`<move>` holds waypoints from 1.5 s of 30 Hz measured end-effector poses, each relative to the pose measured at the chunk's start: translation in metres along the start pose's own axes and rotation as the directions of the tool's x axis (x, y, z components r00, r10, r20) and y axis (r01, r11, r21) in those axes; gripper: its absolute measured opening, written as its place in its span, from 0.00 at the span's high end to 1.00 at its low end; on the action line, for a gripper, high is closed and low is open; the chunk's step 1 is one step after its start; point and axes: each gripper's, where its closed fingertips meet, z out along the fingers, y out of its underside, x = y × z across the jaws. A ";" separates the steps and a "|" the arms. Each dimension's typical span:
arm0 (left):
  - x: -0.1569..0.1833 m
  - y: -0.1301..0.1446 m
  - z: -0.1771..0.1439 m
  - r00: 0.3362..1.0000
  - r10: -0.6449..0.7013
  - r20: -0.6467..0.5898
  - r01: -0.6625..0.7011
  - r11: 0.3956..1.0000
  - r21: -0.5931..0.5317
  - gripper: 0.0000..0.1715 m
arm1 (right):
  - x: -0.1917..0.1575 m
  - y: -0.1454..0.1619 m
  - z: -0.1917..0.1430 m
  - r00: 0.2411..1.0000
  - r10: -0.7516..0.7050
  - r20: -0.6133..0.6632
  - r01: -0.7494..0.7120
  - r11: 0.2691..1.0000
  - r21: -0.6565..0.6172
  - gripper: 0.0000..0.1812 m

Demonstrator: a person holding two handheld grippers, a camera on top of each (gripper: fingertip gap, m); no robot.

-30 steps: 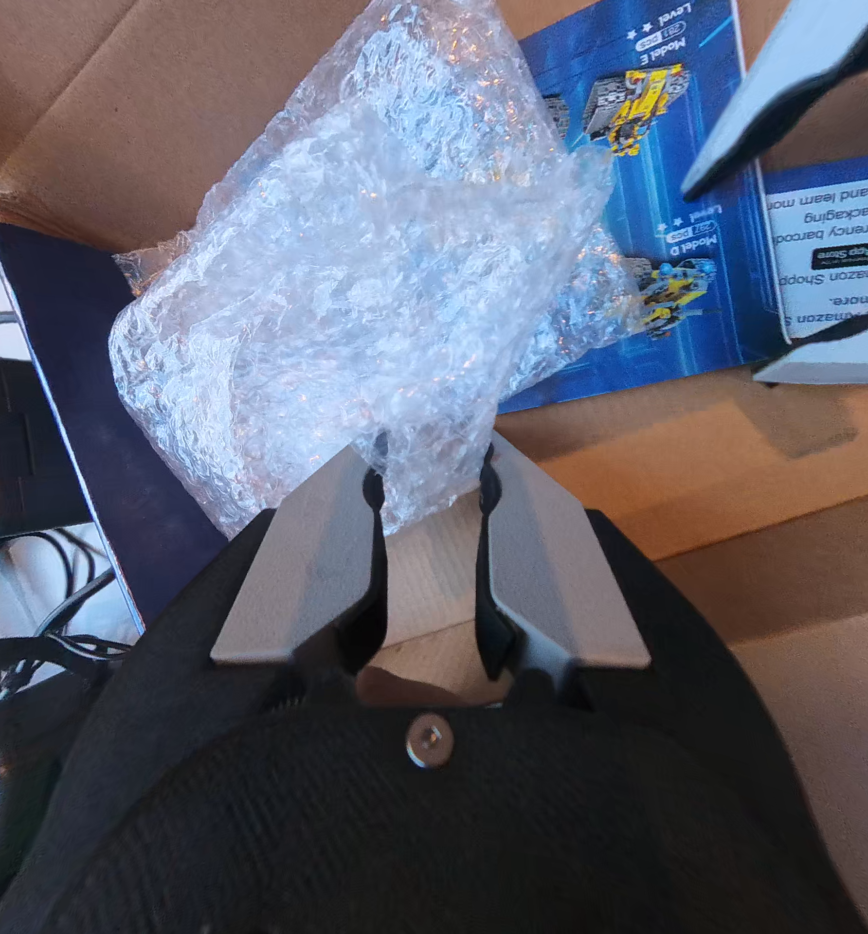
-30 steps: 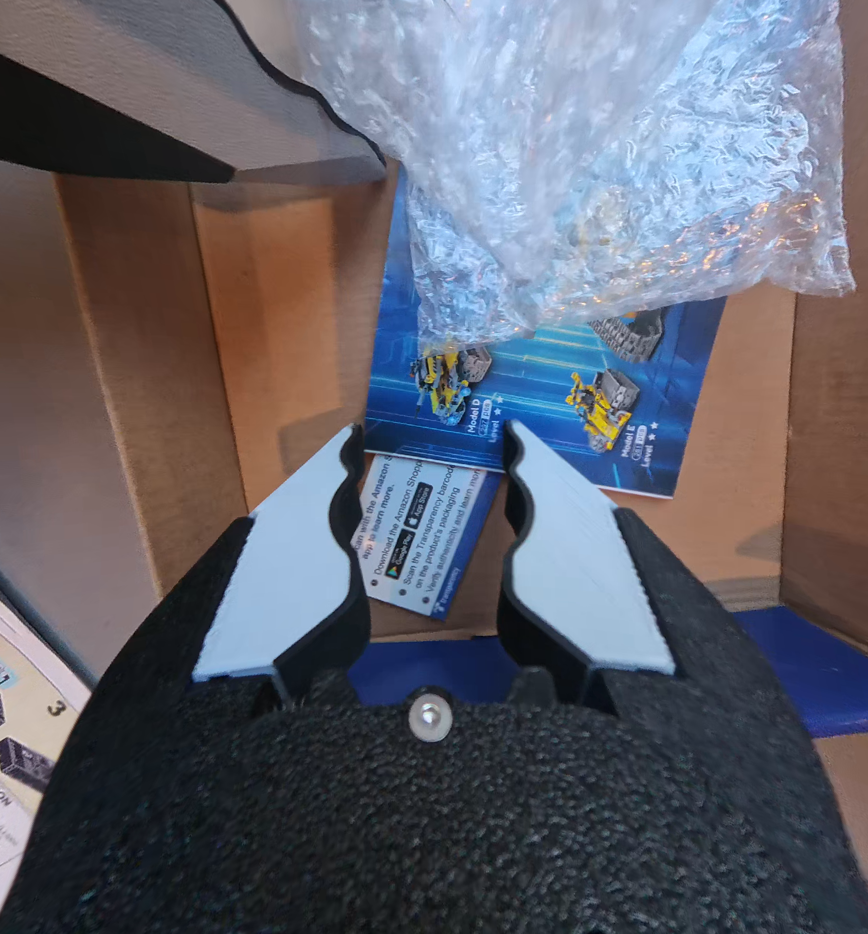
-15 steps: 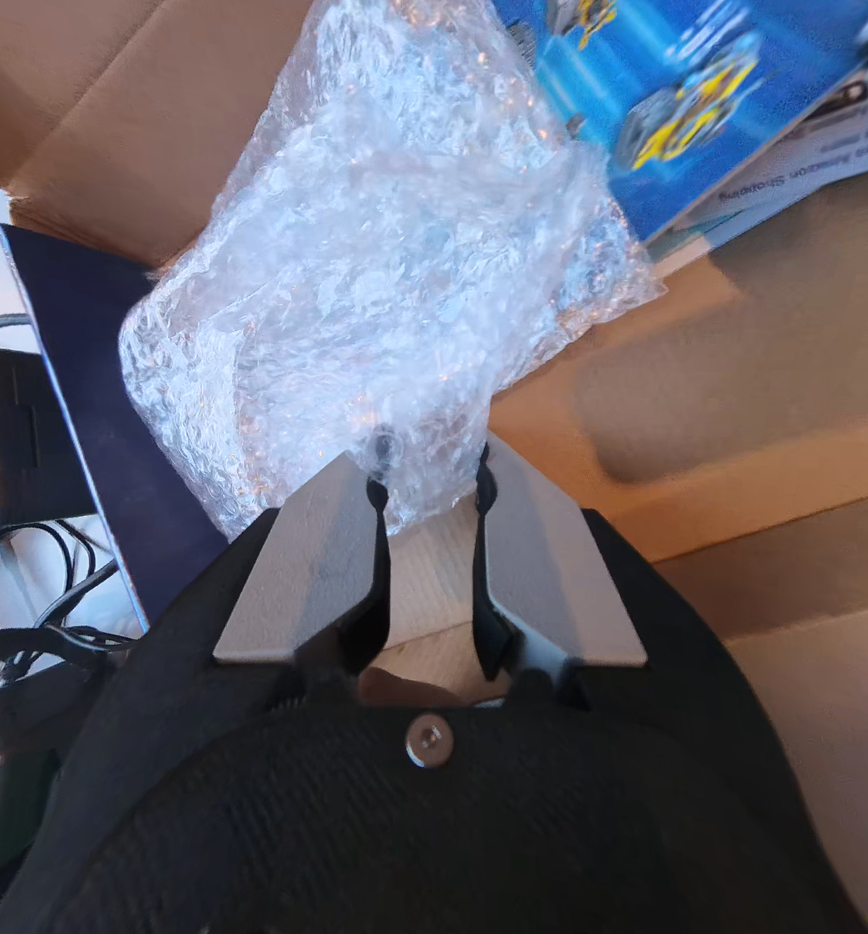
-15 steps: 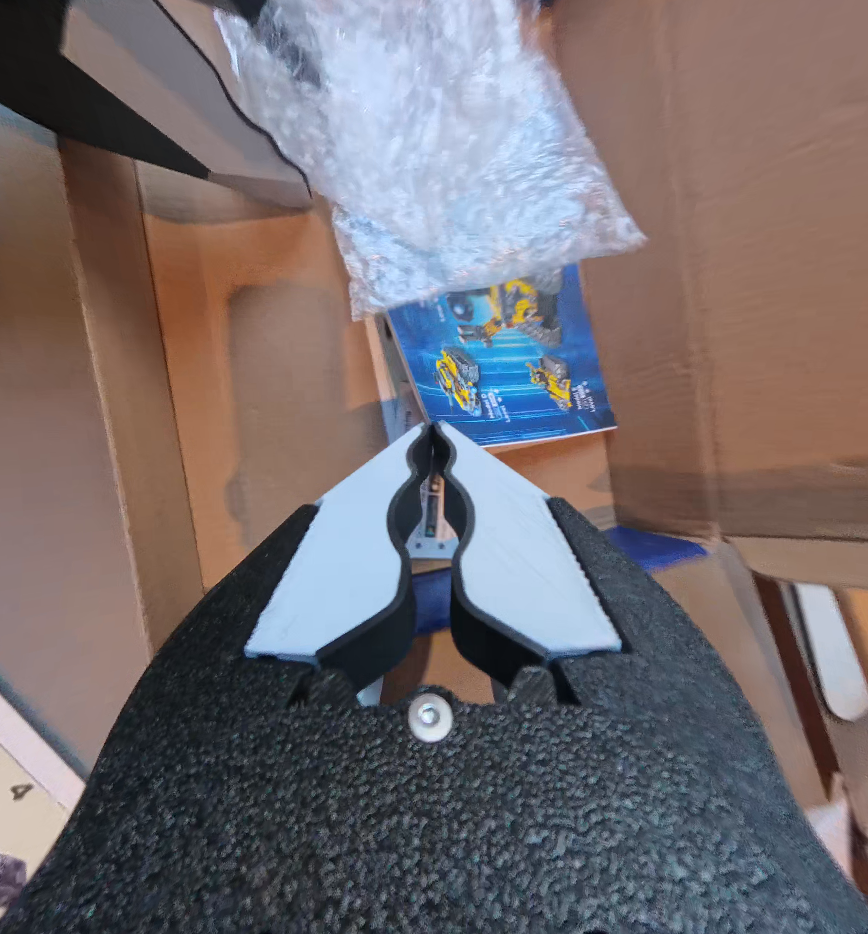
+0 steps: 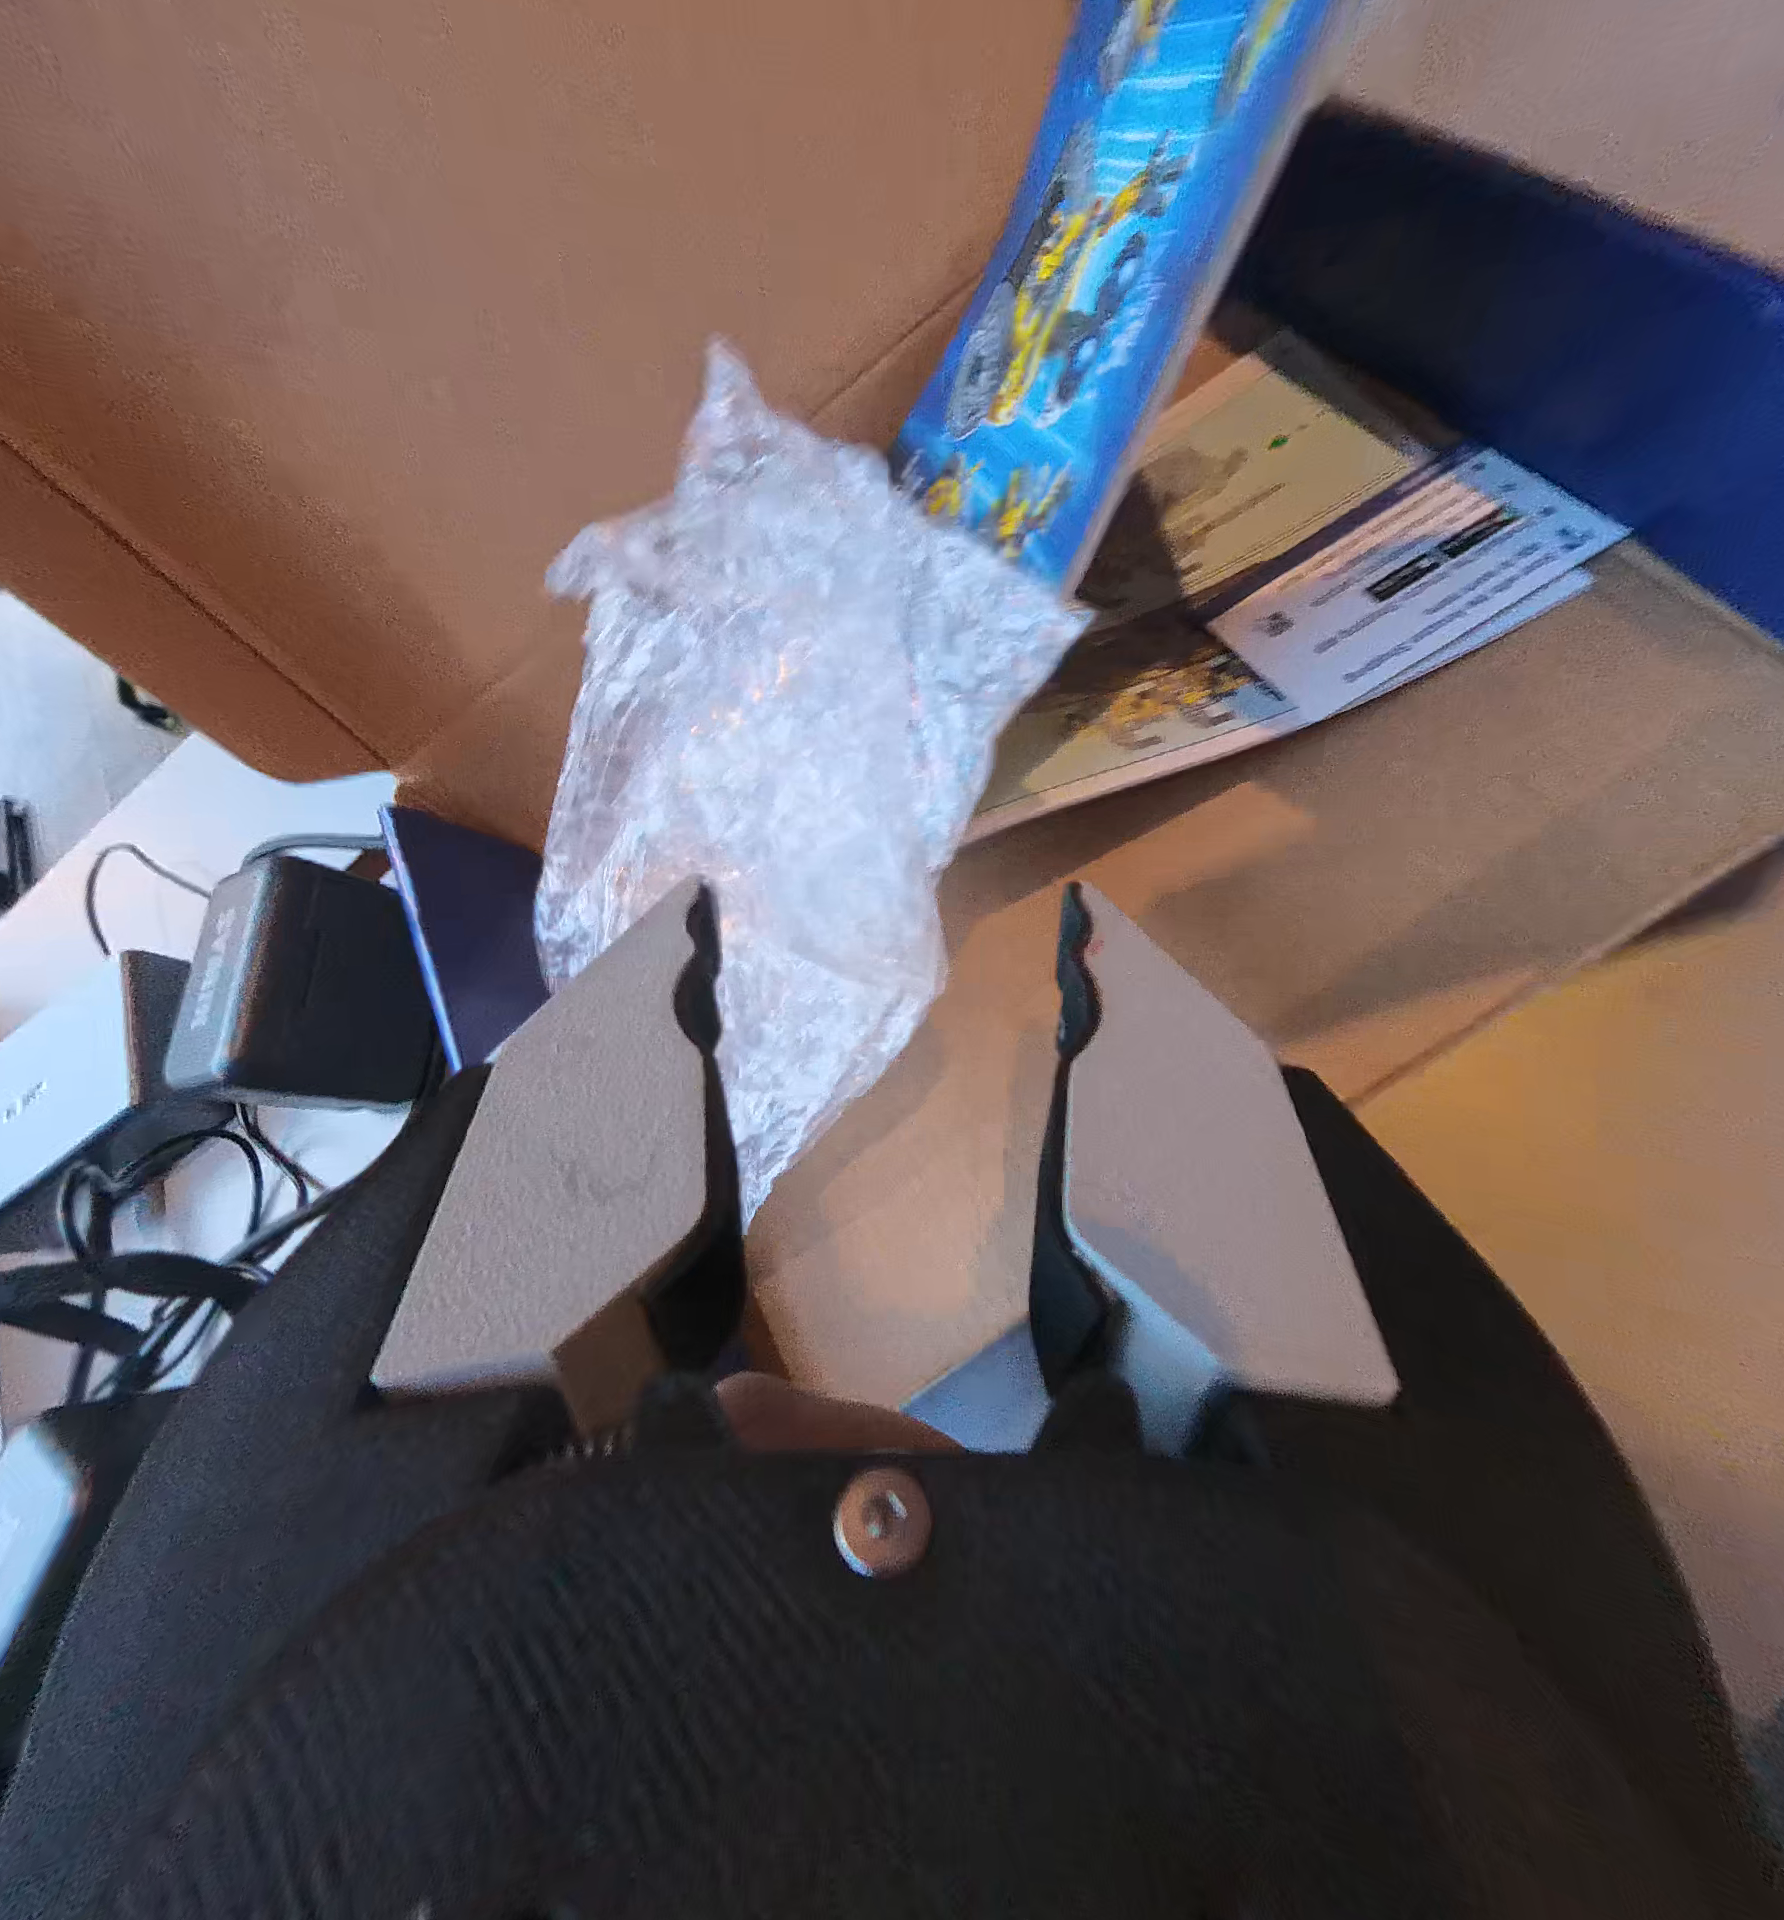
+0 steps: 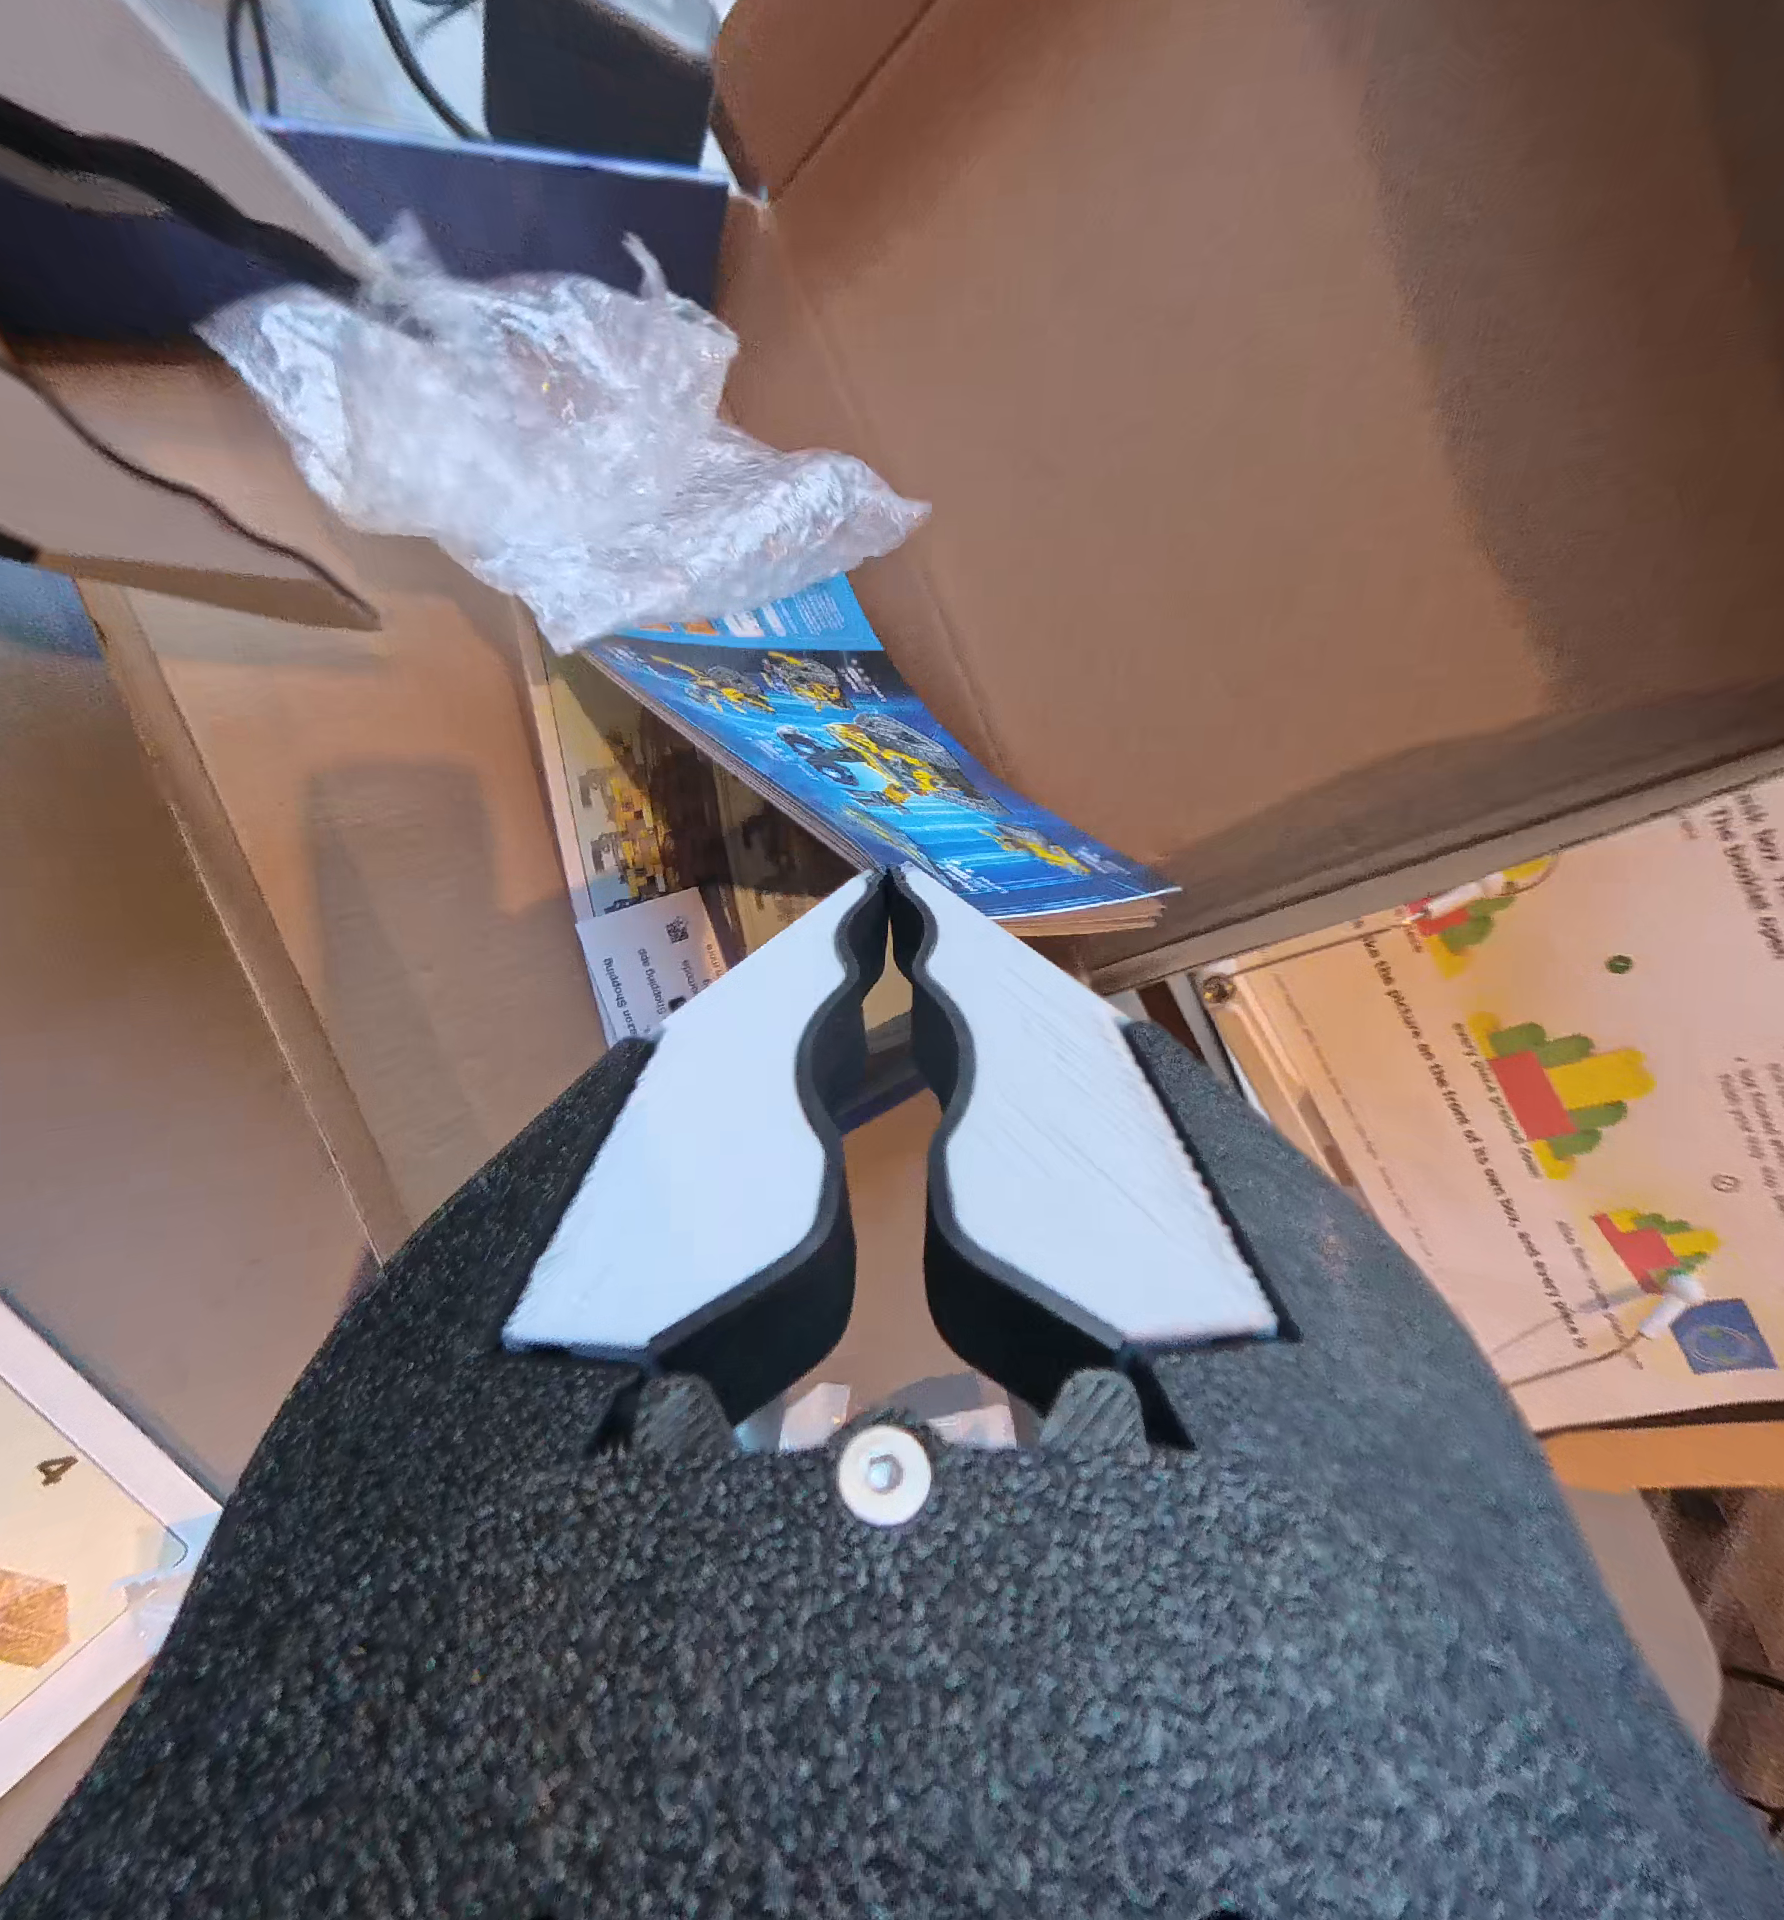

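**Booklet pinched at its edge, wrap loose beside the other claw**

The right gripper (image 6: pixel 888 904) has its tips pressed together on the near edge of a blue booklet (image 6: pixel 867 769), which slants up out of a cardboard box (image 6: pixel 1231 364); how much of the edge sits between the tips is hidden by the fingers themselves. The booklet's far end disappears under a wad of bubble wrap (image 6: pixel 555 457).

In the left wrist view the left gripper (image 5: pixel 883 935) stands spread wide, with the wrap (image 5: pixel 763 748) lying against the inner side of its left finger (image 5: pixel 576 1122) and clear of the right one. Whether the wrap touches that finger or merely passes behind it cannot be told. The booklet (image 5: pixel 1106 260) rises here to the top edge and is cut off, motion-blurred.

Under it on the box floor lie a paper sheet (image 5: pixel 1179 644) and a white card (image 5: pixel 1407 603), partly shadowed. Left of the box, a black adapter (image 5: pixel 285 987) and cables (image 5: pixel 140 1226) sit on a pale surface.
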 end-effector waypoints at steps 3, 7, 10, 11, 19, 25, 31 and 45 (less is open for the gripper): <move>0.015 -0.017 -0.015 0.998 0.066 -0.004 -0.066 0.997 0.050 0.63 | 0.008 -0.006 -0.013 0.999 -0.005 -0.035 0.006 1.000 0.023 1.00; 0.033 -0.046 -0.026 0.992 0.122 0.010 -0.123 0.987 0.107 0.62 | 0.014 -0.012 -0.032 0.998 0.008 -0.066 -0.004 0.998 0.064 1.00; 0.035 -0.067 -0.025 0.990 0.133 0.049 -0.139 0.980 0.140 0.62 | 0.018 -0.017 -0.050 0.995 0.010 -0.101 0.000 0.996 0.094 1.00; 0.039 -0.073 -0.023 0.988 0.144 0.047 -0.150 0.978 0.145 0.62 | 0.018 -0.019 -0.056 0.994 0.006 -0.110 0.005 0.995 0.101 1.00; 0.074 -0.128 -0.024 0.967 0.244 0.068 -0.253 0.941 0.223 0.70 | 0.009 -0.025 -0.091 0.991 -0.017 -0.134 0.037 0.989 0.145 1.00; 0.077 -0.137 -0.026 0.970 0.234 0.068 -0.243 0.949 0.203 0.69 | 0.011 -0.026 -0.101 0.989 -0.005 -0.145 0.029 0.986 0.163 1.00; 0.052 -0.078 -0.019 0.993 0.044 -0.113 -0.046 0.999 -0.020 0.46 | 0.031 -0.035 -0.118 0.980 -0.007 -0.201 0.044 0.983 0.180 1.00; 0.046 -0.097 -0.054 0.981 0.018 -0.195 0.024 0.978 0.209 0.60 | 0.028 -0.051 -0.118 0.982 0.012 -0.187 0.029 0.976 0.217 1.00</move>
